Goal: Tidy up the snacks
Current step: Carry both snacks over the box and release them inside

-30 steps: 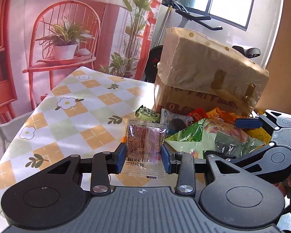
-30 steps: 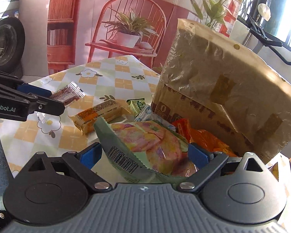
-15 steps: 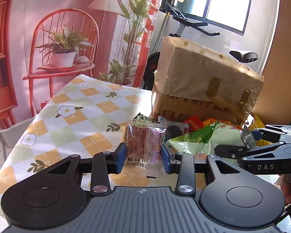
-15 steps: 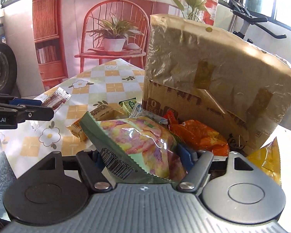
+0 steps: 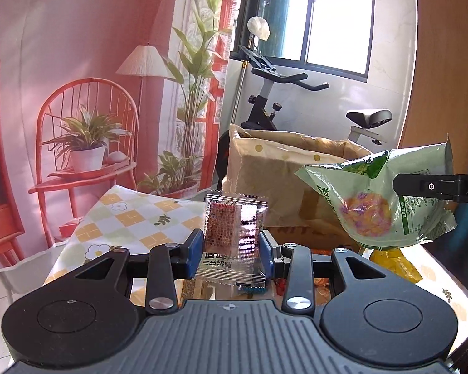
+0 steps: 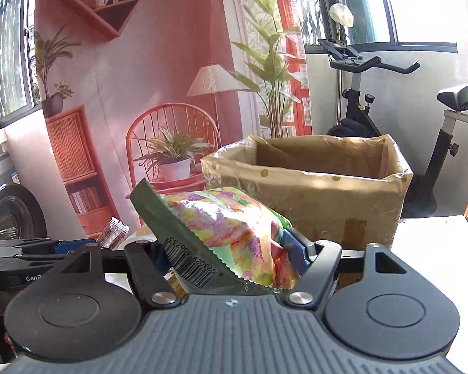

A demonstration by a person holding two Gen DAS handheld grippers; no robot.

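Your left gripper pinches a small clear red-speckled packet upright between its blue pads. At two o'clock, the right gripper holds a green snack bag aloft before the open cardboard box.

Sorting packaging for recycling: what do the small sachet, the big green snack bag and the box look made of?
Small sachet: clear glossy plastic film, contents showing through, crimped sealed ends.
Green snack bag: printed plastic film, shiny, wrinkled, serrated seal; any foil lining can't be told.
Box: brown cardboard, apparently wrapped in glossy crinkled film or tape, judging by the sheen.
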